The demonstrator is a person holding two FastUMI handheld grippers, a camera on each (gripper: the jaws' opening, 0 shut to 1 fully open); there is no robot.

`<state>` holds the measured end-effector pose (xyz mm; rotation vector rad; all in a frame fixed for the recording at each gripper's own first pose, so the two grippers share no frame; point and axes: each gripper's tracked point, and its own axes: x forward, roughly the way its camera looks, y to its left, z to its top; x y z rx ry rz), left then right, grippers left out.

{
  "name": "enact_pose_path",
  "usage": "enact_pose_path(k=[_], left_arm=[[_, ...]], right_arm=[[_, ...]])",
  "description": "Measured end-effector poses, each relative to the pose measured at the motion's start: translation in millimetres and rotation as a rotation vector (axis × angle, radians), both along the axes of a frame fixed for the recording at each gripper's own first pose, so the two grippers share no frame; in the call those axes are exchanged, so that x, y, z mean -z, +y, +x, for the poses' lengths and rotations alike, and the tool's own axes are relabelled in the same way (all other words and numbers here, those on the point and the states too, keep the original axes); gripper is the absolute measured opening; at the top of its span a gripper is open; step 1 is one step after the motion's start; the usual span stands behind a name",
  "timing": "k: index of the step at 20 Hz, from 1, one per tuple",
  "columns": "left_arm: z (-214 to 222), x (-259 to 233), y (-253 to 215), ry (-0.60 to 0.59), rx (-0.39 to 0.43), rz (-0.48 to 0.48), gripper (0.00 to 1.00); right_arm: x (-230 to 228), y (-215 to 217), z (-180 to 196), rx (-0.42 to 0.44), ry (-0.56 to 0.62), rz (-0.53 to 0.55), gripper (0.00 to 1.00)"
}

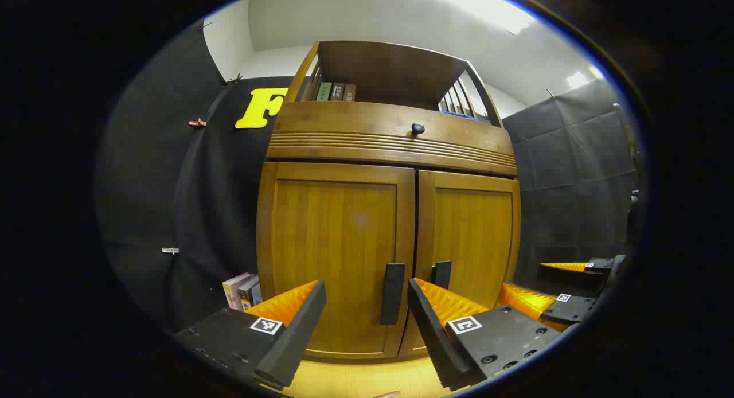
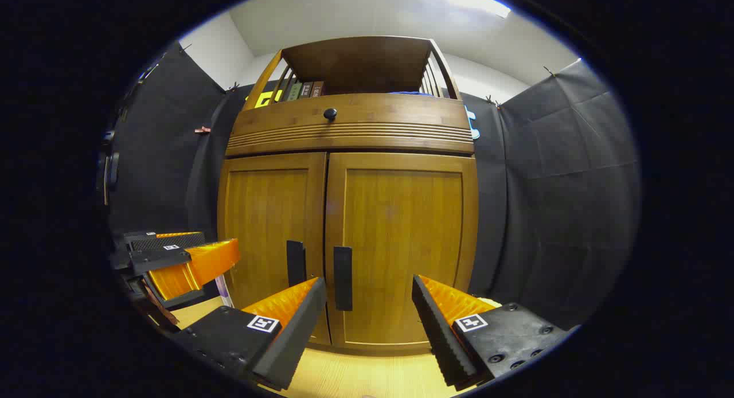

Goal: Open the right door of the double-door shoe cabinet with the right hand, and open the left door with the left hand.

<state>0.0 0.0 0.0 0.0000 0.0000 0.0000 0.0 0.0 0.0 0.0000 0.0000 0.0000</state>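
in the left gripper view, a few books (image 1: 242, 291) are seen standing on the floor against the black cloth wall, just beside the lower left corner of the shoe cabinet (image 1: 390, 140). the cabinet is seen straight ahead, upright on a pale wooden floor (image 1: 367, 381). its left door (image 1: 335, 254) and right door (image 1: 467, 243) are both closed, their inner edges meeting at the middle. a dark vertical handle (image 1: 393, 293) is fixed near the inner edge of the left door, and a second dark handle (image 1: 441, 274) on the right door is partly covered by a finger. above the doors a ribbed drawer front with a round dark knob (image 1: 418, 128) is seen, and above that an open shelf with several books (image 1: 335, 92) at its left end. the left gripper (image 1: 367, 320) is held with its fingers spread apart, nothing between them, the left door's handle appearing in the gap but not touched. at the far right of this view the right gripper (image 1: 565, 289) is seen, also short of the cabinet. in the right gripper view, the left gripper (image 2: 178, 260) is seen at the left edge, near the left door (image 2: 269, 243). the two handles, one (image 2: 296, 262) on the left door and one (image 2: 343, 278) on the right door (image 2: 401, 243), stand side by side at the middle seam. the right gripper (image 2: 370, 320) is held with fingers spread apart and empty, the right door's handle lying just above its left finger (image 2: 292, 335), untouched.
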Motion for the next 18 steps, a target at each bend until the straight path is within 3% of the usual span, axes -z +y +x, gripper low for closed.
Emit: enact_pose_path(k=[18], left_arm=[[-3,1,1,-0.01,0.015,0.009,0.89]], right_arm=[[-6,14,-2,-0.068,-0.036,-0.002,0.97]])
